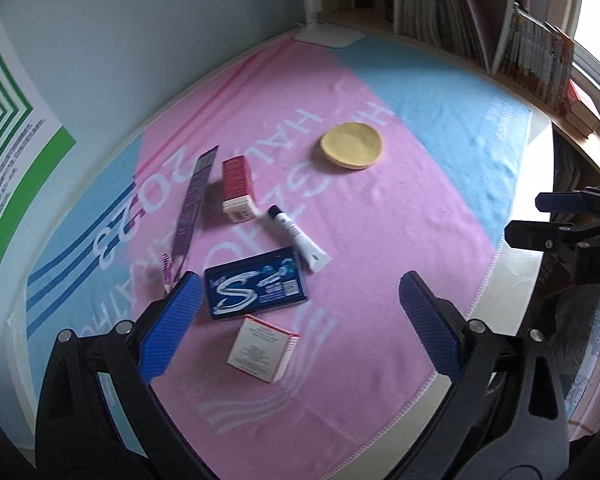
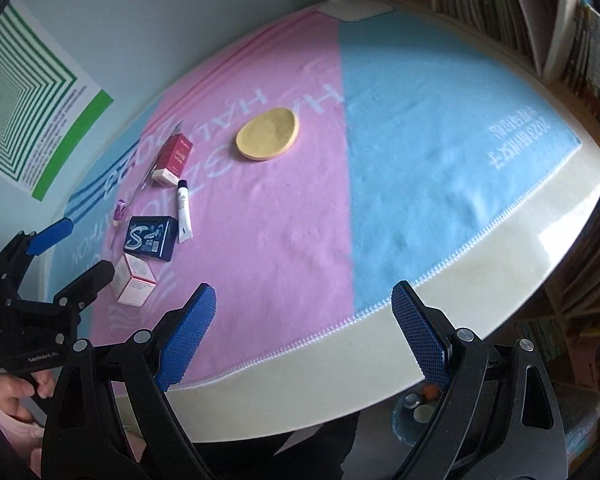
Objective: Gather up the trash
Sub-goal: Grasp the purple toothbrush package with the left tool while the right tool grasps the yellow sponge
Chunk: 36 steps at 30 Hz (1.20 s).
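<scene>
Trash lies on a pink and blue towel [image 1: 360,216]: a dark blue gum pack [image 1: 256,284], a white and pink box [image 1: 262,349], a red and white box [image 1: 238,188], a white tube [image 1: 298,236], a purple strip [image 1: 192,204] and a small purple wrapper [image 1: 167,270]. My left gripper [image 1: 300,324] is open and empty, above the white box and gum pack. My right gripper [image 2: 304,336] is open and empty over the table's front edge, right of the trash [image 2: 152,236]. It also shows at the right edge of the left wrist view [image 1: 540,220].
A round yellow pad [image 1: 351,145] lies further back on the towel [image 2: 420,140]. Bookshelves [image 1: 480,28] line the far and right sides. A green striped poster [image 2: 32,96] hangs on the left wall. A bin with small items [image 2: 418,408] sits below the cream table edge [image 2: 460,280].
</scene>
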Each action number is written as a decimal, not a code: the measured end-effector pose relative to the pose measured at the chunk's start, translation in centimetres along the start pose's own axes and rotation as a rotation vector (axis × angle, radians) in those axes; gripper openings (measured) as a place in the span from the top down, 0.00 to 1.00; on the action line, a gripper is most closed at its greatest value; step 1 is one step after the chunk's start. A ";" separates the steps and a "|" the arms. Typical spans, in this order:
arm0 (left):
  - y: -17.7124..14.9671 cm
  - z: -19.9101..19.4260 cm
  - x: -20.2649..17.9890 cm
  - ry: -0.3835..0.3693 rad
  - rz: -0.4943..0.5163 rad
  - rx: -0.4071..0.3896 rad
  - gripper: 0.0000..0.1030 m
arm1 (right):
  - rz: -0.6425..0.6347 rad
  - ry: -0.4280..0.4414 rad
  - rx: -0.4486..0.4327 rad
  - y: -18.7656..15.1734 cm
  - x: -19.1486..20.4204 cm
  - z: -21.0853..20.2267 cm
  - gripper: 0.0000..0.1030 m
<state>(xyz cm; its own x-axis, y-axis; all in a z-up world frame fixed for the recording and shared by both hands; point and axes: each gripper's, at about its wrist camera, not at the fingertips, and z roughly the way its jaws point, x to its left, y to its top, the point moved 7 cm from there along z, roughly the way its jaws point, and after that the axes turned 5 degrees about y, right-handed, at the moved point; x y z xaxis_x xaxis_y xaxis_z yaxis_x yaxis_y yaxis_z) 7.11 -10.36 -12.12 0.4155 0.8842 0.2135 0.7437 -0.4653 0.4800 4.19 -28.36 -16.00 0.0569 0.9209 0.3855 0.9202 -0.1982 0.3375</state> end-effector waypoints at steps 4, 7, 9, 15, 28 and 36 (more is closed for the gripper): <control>-0.1 1.2 3.4 0.043 -0.062 0.022 0.07 | -0.058 0.012 0.026 1.9 1.7 1.7 0.14; 0.1 2.1 5.6 0.065 -0.103 0.038 0.07 | -0.088 0.020 0.044 3.3 2.7 2.9 0.14; 0.4 2.9 6.8 0.075 -0.125 0.049 0.07 | -0.104 0.025 0.057 4.2 3.4 3.8 0.14; 1.3 5.2 9.3 0.090 -0.155 0.078 0.07 | -0.138 0.028 0.096 6.9 4.6 6.6 0.14; 2.8 10.6 11.5 0.088 -0.171 0.151 0.07 | -0.208 -0.043 0.161 11.5 4.7 11.9 0.14; 3.1 13.5 12.0 0.061 -0.184 0.192 0.08 | -0.220 -0.092 0.200 12.4 4.1 14.5 0.12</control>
<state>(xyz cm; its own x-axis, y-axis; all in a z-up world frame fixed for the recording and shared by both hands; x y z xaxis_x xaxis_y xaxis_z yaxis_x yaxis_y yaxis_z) 21.49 -1.77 -19.56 0.2356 0.9528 0.1914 0.8919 -0.2902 0.3468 21.42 -22.13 -22.71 -0.1258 0.9626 0.2399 0.9717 0.0709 0.2251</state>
